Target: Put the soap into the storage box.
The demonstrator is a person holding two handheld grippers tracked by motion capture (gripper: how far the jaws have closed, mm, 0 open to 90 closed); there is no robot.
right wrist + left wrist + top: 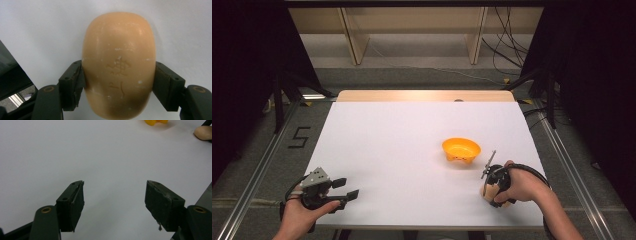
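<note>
Right claw (119, 82) is clenched on a tan, rounded bar of soap (118, 65): in the right gripper view its two black jaws press against the bar's left and right flanks at about mid-height, so the soap sits squarely between them, its rounded far end reaching well past the jaw tips and its near end dropping towards the bottom of that view. Faint embossed marks and a few pale scuffs show on the face turned to the camera. In the high view the right claw (493, 192) is at the near right part of the white surface (412, 150), wrapped by the person's right hand (519, 182), with the soap (488, 193) showing as a tan lump at the hand's left side, low over the surface; whether it touches the surface I cannot tell. An orange bowl (461, 149) stands just beyond and slightly left of that hand, near but apart from the soap. Over at the near left corner, the left claw (346, 189) is released, held by the person's left hand (304, 212) with its jaws pointing right across the surface; the left gripper view shows the left claw (115, 195) with its jaws spread wide over bare white surface and nothing between them, the bowl's (155, 122) edge and the soap's (203, 132) end far off at the top right.
</note>
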